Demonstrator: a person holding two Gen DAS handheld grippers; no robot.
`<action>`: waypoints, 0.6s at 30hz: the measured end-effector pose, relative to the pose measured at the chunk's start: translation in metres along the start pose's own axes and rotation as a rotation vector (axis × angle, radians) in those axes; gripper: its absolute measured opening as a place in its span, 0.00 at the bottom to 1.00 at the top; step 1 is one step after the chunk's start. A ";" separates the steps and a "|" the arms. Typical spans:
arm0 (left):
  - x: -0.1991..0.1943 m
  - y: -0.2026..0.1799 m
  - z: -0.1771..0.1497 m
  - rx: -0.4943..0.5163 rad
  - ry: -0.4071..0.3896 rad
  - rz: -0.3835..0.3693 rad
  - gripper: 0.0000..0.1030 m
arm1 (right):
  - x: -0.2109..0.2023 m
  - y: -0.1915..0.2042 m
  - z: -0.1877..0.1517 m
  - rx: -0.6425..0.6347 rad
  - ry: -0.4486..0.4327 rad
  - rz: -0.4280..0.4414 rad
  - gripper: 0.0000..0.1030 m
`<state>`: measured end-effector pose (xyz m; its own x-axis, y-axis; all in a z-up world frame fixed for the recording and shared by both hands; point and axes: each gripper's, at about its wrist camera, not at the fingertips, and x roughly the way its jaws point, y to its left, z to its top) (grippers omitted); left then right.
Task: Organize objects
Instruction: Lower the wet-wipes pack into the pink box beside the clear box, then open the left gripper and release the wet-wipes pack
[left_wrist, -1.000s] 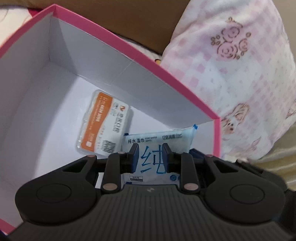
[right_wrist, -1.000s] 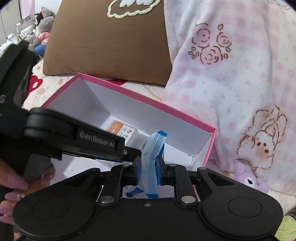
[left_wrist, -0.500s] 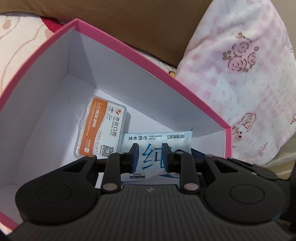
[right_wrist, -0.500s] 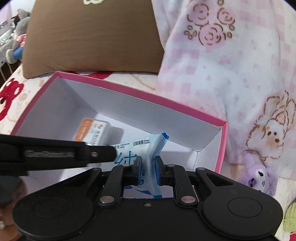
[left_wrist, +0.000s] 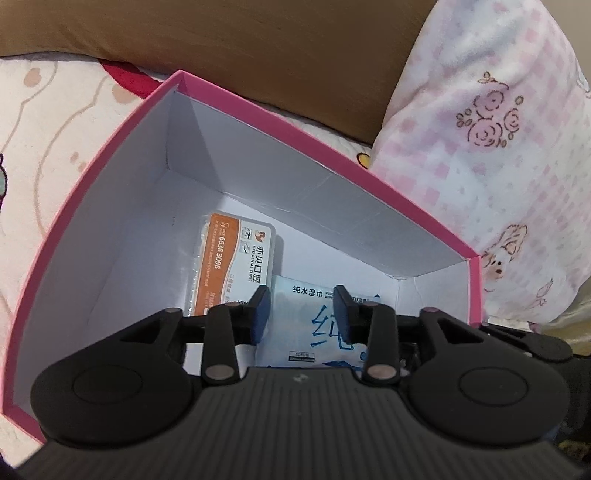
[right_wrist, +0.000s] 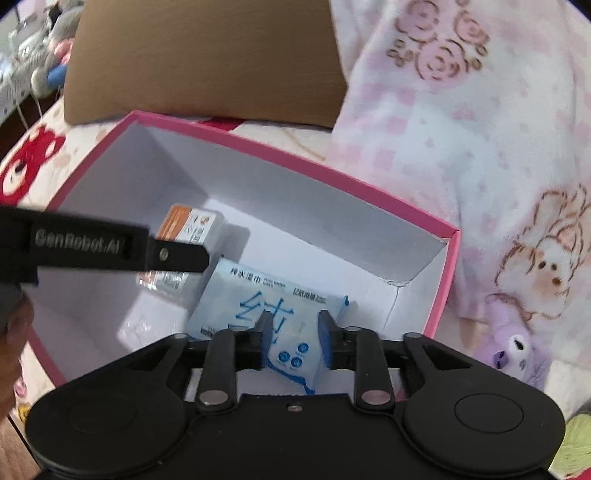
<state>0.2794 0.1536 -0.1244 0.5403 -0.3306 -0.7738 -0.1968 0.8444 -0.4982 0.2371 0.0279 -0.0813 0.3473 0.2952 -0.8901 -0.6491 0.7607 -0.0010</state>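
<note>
Pink box (left_wrist: 332, 155) w/ wipes pack (left_wrist: 306, 332) beside orange-label case (left_wrist: 236, 258).

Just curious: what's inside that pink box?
In the pink box: an orange-and-white dental clinic case and a blue wet-wipes pack lying beside it. The tongs hide the box's near floor.

The pink box (left_wrist: 122, 155) with white inner walls stands open, its floor holding two things. A pale blue wet-wipes pack (left_wrist: 314, 328) with blue Chinese lettering lies flat near the box's right end wall. Just beside it, toward the box's middle, lies an orange-and-white clear plastic case (left_wrist: 236, 258), its printed label facing up
</note>
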 end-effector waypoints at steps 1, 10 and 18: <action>-0.001 0.001 0.001 -0.004 0.004 0.000 0.39 | -0.002 0.003 0.000 -0.004 0.007 0.001 0.36; -0.005 0.002 0.003 0.012 -0.006 0.022 0.45 | 0.040 0.035 -0.001 0.013 0.208 0.107 0.37; -0.007 0.012 0.007 -0.012 -0.022 0.052 0.47 | 0.065 0.037 0.005 0.120 0.238 0.082 0.37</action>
<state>0.2789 0.1690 -0.1219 0.5468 -0.2767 -0.7902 -0.2352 0.8551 -0.4621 0.2392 0.0779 -0.1365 0.1192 0.2253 -0.9670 -0.5784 0.8073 0.1168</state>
